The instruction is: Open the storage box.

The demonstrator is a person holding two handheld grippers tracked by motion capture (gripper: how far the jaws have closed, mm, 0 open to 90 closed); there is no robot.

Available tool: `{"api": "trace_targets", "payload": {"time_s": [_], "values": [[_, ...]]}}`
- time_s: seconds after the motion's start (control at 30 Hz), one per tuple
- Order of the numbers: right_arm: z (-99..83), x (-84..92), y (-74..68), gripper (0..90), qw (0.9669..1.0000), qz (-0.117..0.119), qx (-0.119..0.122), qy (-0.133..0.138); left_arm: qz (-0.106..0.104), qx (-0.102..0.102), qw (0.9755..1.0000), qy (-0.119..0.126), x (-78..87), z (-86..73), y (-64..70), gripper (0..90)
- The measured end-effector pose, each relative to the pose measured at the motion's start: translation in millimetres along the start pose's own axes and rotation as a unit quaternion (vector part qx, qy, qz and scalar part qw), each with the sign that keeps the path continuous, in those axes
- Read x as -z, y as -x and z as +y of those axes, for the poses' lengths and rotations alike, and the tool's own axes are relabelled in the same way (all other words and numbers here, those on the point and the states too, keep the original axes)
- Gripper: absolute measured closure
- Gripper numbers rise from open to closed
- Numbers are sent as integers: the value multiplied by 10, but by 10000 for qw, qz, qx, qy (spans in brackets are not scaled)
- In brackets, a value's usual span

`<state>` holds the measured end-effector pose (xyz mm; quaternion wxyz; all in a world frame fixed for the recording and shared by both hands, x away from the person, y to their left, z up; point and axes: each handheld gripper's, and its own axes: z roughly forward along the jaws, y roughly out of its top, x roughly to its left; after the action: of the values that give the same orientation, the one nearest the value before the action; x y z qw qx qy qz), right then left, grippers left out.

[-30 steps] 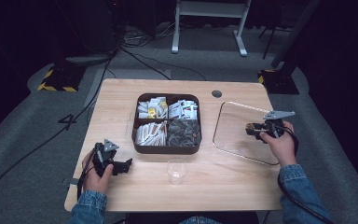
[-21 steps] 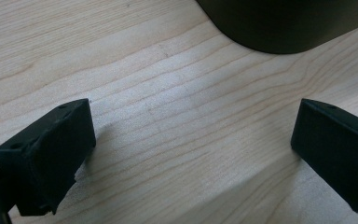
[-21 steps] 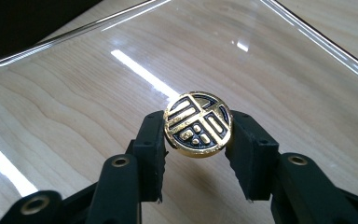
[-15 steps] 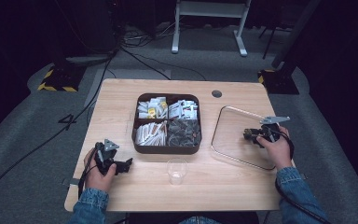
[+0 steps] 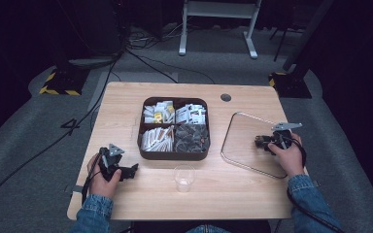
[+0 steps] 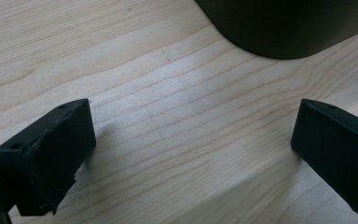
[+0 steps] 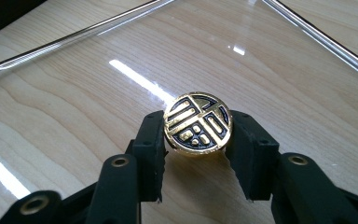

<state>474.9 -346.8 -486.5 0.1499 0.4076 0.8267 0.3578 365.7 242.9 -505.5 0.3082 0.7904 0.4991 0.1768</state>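
The right claw [image 7: 196, 154] is clamped on the round gold-and-black knob [image 7: 197, 122] of a clear glass lid [image 5: 245, 127]; its two black pads press the knob's sides, one on each; the lid lies flat on the wooden surface [image 5: 126, 102], on the right half, its metal-trimmed rim running close to the surface's right edge and its near corner lying by the person's right hand [image 5: 287, 156]; in the right gripper view the rim [image 7: 74, 37] curves round the far side of the glass, with bare wood beyond it

The left claw [image 5: 126, 172] stands wide open with nothing between its pads; it sits low over the near left part of the surface, held in the left hand [image 5: 99, 174]; in the left gripper view bare wood lies between the jaws and the dark rounded corner of the tray [image 6: 284, 28] rises just beyond them

The brown four-compartment tray [image 5: 175, 155] sits at the middle, packets filling its cells; a small clear cup [image 5: 184, 177] stands just near of the tray, apart from it; open wood lies between tray and lid, and a wider bare strip runs along the left side and the far edge, where a small round grommet [image 5: 226, 97] sits
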Motion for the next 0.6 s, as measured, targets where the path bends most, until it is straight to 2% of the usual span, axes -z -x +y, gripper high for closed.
{"api": "trace_targets", "payload": {"time_s": [0.1,0.33,0.6], "values": [[16,-15,-6,583,10000,-5,53,-14,1,2,10000,4,0,-1,0,1],[28,-21,4,576,10000,22,-9,-24,2,1,10000,-3,1,-1,0,2],[93,28,-13,460,9995,10,-188,258,3,-6,10000,-8,12,-11,2,2]]}}
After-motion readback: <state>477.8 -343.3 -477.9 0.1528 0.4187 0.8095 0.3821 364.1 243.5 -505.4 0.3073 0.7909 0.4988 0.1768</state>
